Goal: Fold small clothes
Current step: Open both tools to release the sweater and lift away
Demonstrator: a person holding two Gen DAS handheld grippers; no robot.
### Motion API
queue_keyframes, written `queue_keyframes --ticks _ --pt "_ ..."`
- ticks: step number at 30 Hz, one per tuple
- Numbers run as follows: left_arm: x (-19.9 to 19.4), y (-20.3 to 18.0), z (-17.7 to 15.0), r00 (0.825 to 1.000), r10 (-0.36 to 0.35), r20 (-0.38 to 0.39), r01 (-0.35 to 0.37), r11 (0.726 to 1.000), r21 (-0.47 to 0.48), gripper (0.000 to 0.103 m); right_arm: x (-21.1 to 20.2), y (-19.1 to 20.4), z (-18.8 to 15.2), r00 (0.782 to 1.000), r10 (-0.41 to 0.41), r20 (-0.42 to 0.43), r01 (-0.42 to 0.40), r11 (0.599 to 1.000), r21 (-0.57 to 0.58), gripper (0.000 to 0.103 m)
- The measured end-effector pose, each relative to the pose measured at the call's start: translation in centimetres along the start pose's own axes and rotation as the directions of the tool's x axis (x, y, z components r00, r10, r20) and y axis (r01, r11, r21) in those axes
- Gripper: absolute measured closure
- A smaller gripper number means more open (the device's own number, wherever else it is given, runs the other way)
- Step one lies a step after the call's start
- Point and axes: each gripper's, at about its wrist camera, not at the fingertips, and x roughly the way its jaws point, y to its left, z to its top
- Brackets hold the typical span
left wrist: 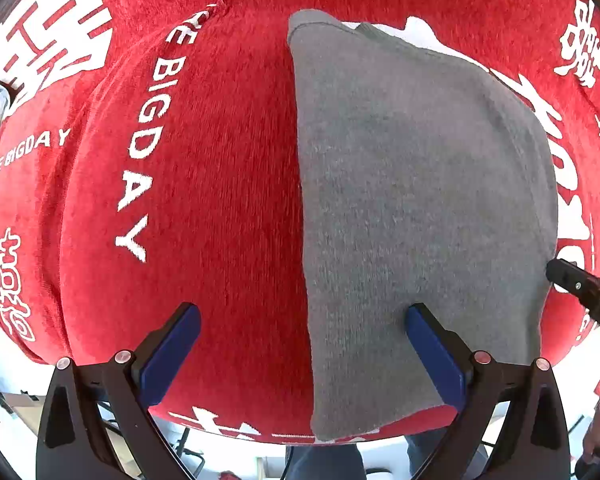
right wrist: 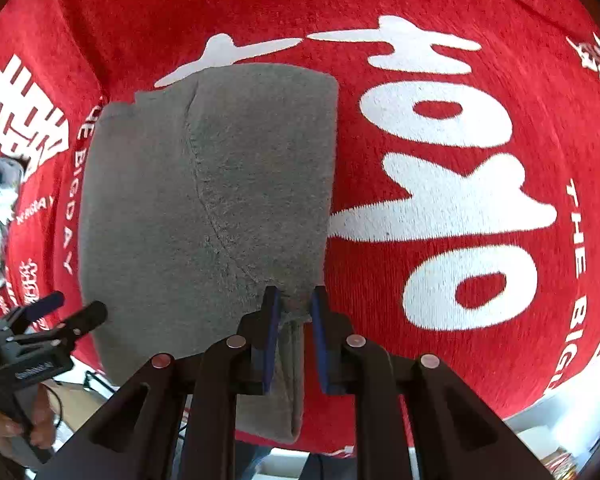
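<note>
While the grey cloth (right wrist: 204, 208) is lying folded flat on the red blanket (right wrist: 440, 184) with white lettering, the right gripper (right wrist: 294, 304) is pointing down at its near edge, jaws standing narrow with a small ridge of the cloth between the blue pads, which are not visibly pressing it. The left gripper (left wrist: 302, 320) is hovering with jaws spread wide, straddling the cloth's left edge: one finger over the cloth, the other over the blanket.

Bright, even light; fisheye bends edges, corners perhaps vignetted.
</note>
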Motion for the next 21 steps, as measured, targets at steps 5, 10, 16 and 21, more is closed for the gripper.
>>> queue_keyframes --ticks 5,10,16,21 --pt "0.1 -0.3 0.0 1.000 0.009 -0.022 -0.009 1.000 0.008 0.001 -0.9 -0.5 -0.6 0.999 0.024 -0.024 -0.023 0.999 0.032 0.084" --pt "-0.4 -0.7 -0.1 0.999 0.025 -0.037 -0.024 0.999 0.024 0.001 -1.0 -1.2 -1.9 0.996 0.035 -0.081 -0.029 0.997 0.078 0.084" --pt "-3.1 -0.4 -0.1 0.999 0.031 -0.020 -0.030 0.999 0.042 0.001 -2.1 -0.7 -2.6 0.995 0.012 -0.096 -0.006 0.998 0.064 0.084" --pt "-5.6 -0.8 -0.1 0.998 0.015 -0.059 -0.012 0.998 0.056 0.001 -3.9 0.3 -2.7 0.997 -0.007 -0.083 0.010 0.999 0.044 0.084"
